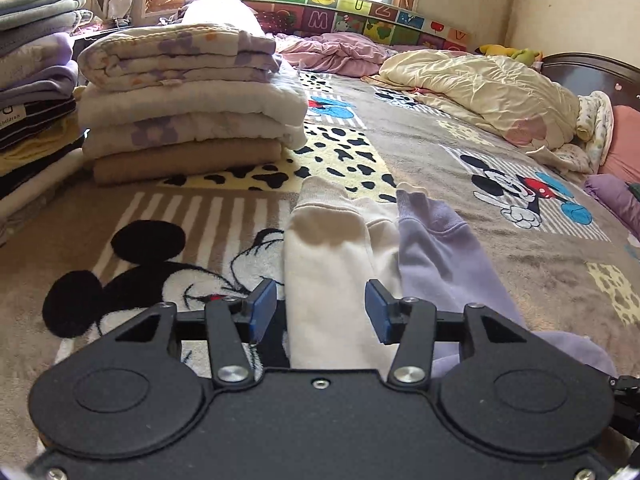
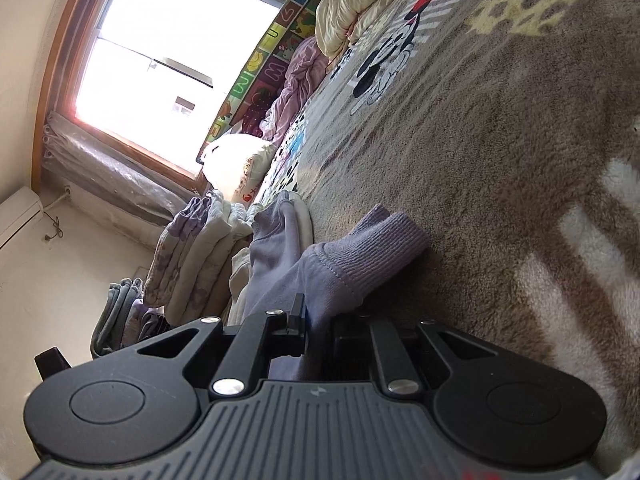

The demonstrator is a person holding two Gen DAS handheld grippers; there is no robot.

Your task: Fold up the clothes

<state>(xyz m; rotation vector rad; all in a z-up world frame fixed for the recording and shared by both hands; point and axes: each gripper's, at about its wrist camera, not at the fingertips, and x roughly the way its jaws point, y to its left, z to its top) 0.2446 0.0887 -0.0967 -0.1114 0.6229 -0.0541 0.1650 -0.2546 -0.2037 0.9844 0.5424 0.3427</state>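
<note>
Left gripper (image 1: 320, 312): spread wide, blue pads either side of the cream part of the garment, holding nothing; it sits low at 6 o'clock in its own view.
Right gripper (image 2: 316, 320): rolled on its side and narrow, the one pad in view pressed against lilac cloth just behind the cuff; the far pad is hidden, so I judge it is pinching the fabric but cannot see the full bite.
Garment (image 1: 360, 248): a cream-and-lilac sweatshirt lying on the bed blanket (image 1: 520, 248), running from the grippers toward 12 o'clock; the cream half lies at 11 o'clock, the lilac half at 1 o'clock, touching along a centre line.
Lilac cuff (image 2: 376, 256): ribbed, lying on the blanket at 12 o'clock in the right wrist view, slightly lifted where the cloth enters the gripper.
Step in hand: likely drawing the lilac sleeve across the body for the first fold.
Doing it well: bring the left gripper down onto the cream edge to pin it flat, then carry the sleeve over low, keeping the cuff from curling under and the fold line parallel to the centre seam.
Risk: fleece blanket may drag the cloth and bunch it.
Folded stack (image 1: 192, 108): finished items at 10 o'clock, well apart; a likely destination.
Cream quilt (image 1: 492, 96): rumpled at 1 o'clock, far off.
</note>
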